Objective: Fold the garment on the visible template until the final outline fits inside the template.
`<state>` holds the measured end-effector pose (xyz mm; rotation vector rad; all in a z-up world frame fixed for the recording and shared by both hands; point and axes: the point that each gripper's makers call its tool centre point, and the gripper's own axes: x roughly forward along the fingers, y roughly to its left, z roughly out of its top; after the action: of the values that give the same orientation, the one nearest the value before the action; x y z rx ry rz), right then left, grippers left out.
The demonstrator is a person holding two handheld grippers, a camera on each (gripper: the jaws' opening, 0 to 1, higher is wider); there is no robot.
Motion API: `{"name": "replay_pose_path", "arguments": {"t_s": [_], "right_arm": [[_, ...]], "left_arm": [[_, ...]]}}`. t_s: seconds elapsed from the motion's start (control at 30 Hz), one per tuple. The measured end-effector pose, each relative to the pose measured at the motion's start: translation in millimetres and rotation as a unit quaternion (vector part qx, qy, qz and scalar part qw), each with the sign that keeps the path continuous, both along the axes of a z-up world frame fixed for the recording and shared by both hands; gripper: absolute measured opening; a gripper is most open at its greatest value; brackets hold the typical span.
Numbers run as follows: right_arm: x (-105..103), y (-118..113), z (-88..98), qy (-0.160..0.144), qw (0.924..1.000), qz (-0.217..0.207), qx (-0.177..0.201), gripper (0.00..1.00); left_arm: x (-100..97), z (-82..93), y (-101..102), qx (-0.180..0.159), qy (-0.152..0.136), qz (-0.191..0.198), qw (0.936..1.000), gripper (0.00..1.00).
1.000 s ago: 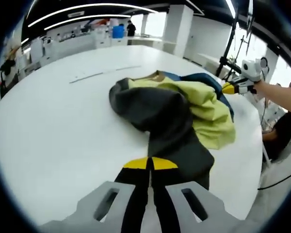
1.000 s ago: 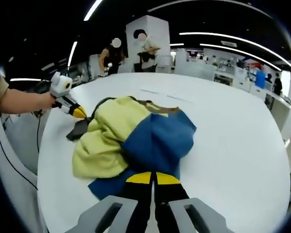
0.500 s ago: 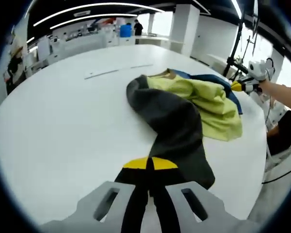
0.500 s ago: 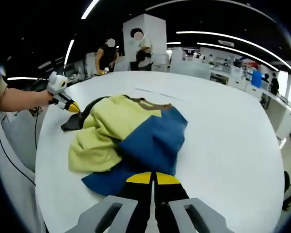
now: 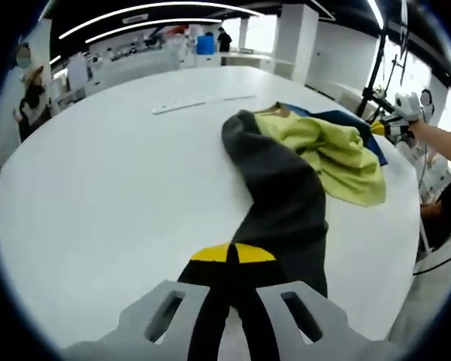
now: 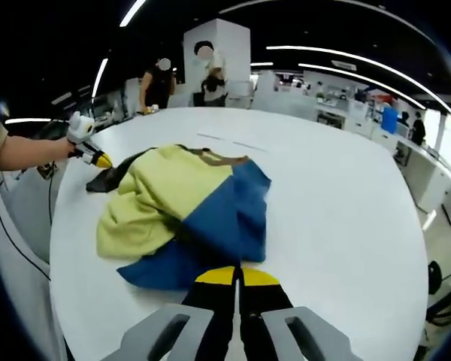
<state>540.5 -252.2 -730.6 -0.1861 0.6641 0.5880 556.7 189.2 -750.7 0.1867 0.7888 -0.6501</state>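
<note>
A garment in yellow-green point(image 5: 327, 154), dark grey and blue lies bunched on a round white table point(image 5: 113, 195). My left gripper point(image 5: 231, 254) is shut on the end of the dark grey sleeve point(image 5: 278, 195), which runs straight away from the jaws. In the right gripper view, my right gripper point(image 6: 237, 274) is shut on the blue part point(image 6: 222, 218) beside the yellow-green part point(image 6: 161, 192). The right gripper point(image 5: 382, 129) appears at the garment's far side, and the left gripper point(image 6: 99, 159) holds the dark end. Thin template lines point(image 5: 199, 103) mark the table beyond the garment.
The table's edge point(image 6: 56, 248) curves close to the garment on the person's side. The person's forearm point(image 6: 26, 154) reaches in from the left. Two people point(image 6: 156, 83) stand past the table by a white pillar point(image 6: 225, 53). Benches and equipment line the far wall.
Both grippers have drawn apart with the cloth held. The grey sleeve now lies longer and straighter, and the bunched garment has spread flatter on the table.
</note>
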Motion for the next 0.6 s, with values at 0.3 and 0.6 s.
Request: {"name": "replay_pose_path", "arguments": {"t_s": [0.3,0.6], "right_arm": [[1,-27,1.7,0.003,0.9996,-0.017,-0.020,0.00],[4,-50,-0.3,0.011,0.9987,-0.034,-0.035,0.00]], "left_arm": [[2.2,2.8,25,0.012,-0.001,0.016,0.9998,0.00],[7.2,2.6,42,0.028,-0.001,0.025,0.9993,0.00]]}}
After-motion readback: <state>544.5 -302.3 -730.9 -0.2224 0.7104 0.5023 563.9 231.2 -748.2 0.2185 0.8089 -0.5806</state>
